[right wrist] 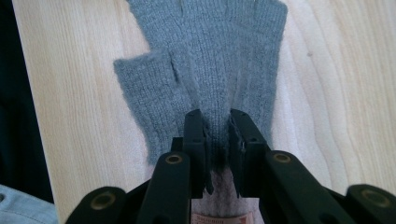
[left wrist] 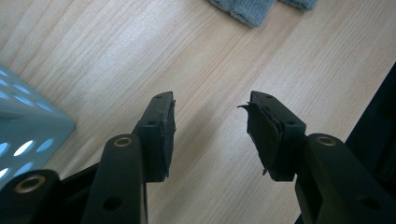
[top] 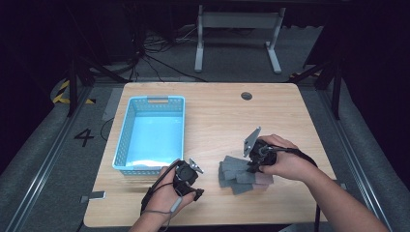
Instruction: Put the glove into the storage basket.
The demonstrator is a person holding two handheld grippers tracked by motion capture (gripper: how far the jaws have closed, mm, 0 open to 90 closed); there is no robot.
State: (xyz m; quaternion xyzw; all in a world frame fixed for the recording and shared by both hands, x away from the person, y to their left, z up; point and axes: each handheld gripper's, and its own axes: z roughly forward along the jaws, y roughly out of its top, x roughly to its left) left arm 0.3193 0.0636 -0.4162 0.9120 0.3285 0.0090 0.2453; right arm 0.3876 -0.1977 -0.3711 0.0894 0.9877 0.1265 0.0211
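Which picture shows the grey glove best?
The right gripper view: the grey glove lies flat on the table, fingers and thumb spread, pinched by the right hand-held gripper. The high view shows it small, partly under the hand. The left gripper view catches just an edge.

Tools: two. Left tool (top: 189, 170), one, jaws apart over bare wood. Right tool (top: 255, 164), one, jaws pinched on knit fabric.
Gloves (top: 237, 173): grey, fingerless, a heap under the right tool; at least one, the exact count cannot be told.
Baskets: one, blue (top: 124, 145), just beside the left tool.
Tabletops: one (top: 217, 116).
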